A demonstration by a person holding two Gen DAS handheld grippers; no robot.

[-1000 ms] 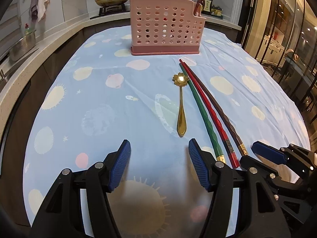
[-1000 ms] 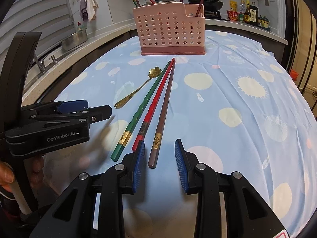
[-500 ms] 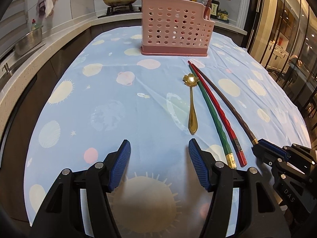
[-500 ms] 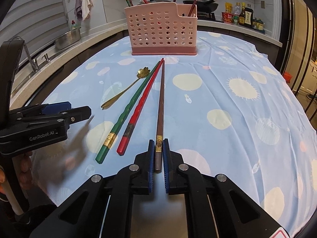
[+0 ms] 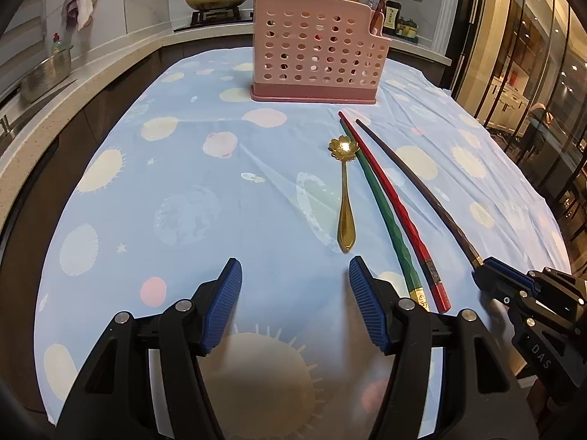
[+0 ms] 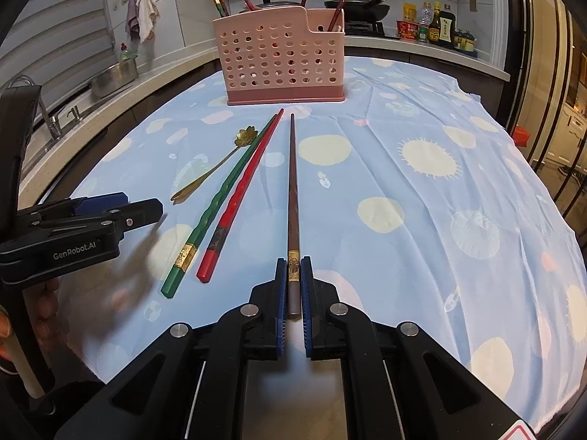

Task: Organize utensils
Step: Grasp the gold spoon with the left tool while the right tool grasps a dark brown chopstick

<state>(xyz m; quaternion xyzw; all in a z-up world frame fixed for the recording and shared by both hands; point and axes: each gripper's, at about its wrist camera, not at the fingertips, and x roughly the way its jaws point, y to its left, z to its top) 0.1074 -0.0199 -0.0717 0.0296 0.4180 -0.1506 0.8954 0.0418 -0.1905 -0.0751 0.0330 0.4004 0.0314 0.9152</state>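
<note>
brown chopstick [image 6: 292,198] freshly clamped, seemingly lifted, right gripper [image 6: 293,275] downtilted

The tabletop wears a pale blue cloth [image 6: 422,220] printed with cream suns and dots, pink dots, and faint white planets and stars. At the far end stands a pink utensil holder [image 6: 280,62] pierced with rows of round holes, its base a darker dusty pink. A gold spoon [image 5: 345,198] has a flower-shaped bowl. Beside it lie a green chopstick [image 6: 216,205] with a gold band near its near end, a red chopstick [image 6: 242,190] with a dark band, and a dark brown chopstick [image 6: 292,190] with a gold patterned band. Both tongs, left [image 5: 293,304] and right [image 6: 293,286], are black with ribbed blue pads [image 5: 223,308].
</note>
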